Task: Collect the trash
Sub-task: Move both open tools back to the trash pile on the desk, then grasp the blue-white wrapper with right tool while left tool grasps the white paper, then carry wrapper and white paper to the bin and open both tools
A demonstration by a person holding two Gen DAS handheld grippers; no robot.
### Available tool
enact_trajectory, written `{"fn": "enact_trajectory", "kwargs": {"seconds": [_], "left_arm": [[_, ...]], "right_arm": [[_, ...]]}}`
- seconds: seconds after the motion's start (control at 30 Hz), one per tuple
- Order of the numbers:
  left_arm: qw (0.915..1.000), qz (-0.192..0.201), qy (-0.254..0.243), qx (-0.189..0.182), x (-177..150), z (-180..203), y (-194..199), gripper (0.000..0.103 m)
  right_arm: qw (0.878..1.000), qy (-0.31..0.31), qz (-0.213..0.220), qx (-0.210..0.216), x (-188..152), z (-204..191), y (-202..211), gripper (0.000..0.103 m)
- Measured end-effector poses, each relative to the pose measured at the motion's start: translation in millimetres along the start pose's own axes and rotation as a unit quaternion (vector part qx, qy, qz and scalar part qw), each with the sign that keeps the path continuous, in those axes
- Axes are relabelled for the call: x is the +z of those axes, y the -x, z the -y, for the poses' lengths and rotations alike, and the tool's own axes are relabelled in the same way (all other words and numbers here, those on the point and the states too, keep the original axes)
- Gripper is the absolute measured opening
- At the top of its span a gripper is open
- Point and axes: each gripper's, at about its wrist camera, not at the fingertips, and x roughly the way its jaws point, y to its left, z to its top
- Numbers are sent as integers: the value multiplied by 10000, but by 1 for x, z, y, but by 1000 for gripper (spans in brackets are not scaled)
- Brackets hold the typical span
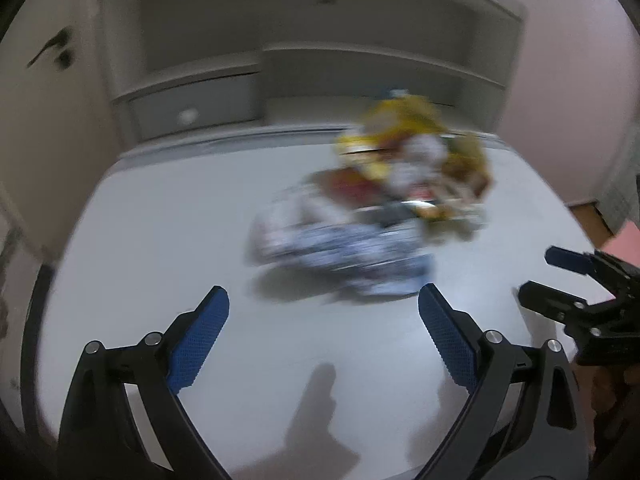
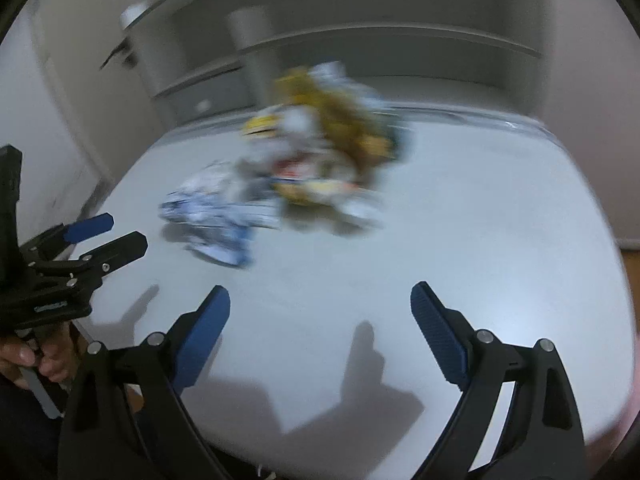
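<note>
Motion-blurred heap of yellow, white and blue-patterned crumpled wrappers (image 1: 380, 208) on the pale grey tabletop (image 1: 160, 240); individual items indistinguishable. Grey shelving unit (image 1: 280, 60) behind likewise smeared.

- a smooth pale grey table top (image 1: 160, 240) fills the middle and lower frame.
- a grey shelf unit with open compartments (image 1: 360, 60) spans the top.
- its closed drawer with a round pale knob (image 1: 188, 116) sits upper left.
</note>
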Motion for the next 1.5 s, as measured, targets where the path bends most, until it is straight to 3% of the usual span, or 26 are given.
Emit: {"fn": "enact_trajectory", "kwargs": {"seconds": [0.13,0.37,0.4,0.53,0.77,0.9,1.1,1.37,1.4,1.47,1.5], "left_arm": [[9993,-73,258,258,-15,-48,6,93],[9972,-153,572,467,-26,-100,9,93],[9970,-161,590,476,-25,-102,7,93],[9965,-178,645,504,-22,-113,2,93],[9979,-189,553,296,-3,-106,-15,93],[9989,-208,428,19,21,-88,-37,93],[9982,-447,254,-295,57,-50,-88,93],[9969,-715,263,-208,74,-25,-130,92],[9966,-748,287,-208,74,-25,-133,90],[9975,-651,262,-118,76,-25,-132,69],[9975,-655,239,-80,77,-24,-132,48]], "right_arm": [[9967,798,-82,147,24,-59,-35,89],[9830,1814,-211,-192,45,-113,-84,83],[9816,1878,-237,-238,46,-119,-88,79],[9779,2034,-262,-403,48,-126,-99,45],[9895,1434,-72,182,56,-111,-62,39],[9952,936,22,285,51,-87,-36,39],[9992,405,52,6,33,-46,-6,39],[9991,-24,9,-432,-1,2,22,39],[9989,-52,10,-465,-5,6,25,39],[9984,-129,10,-547,-14,16,33,39],[9982,-166,9,-585,-18,21,36,39]]}}
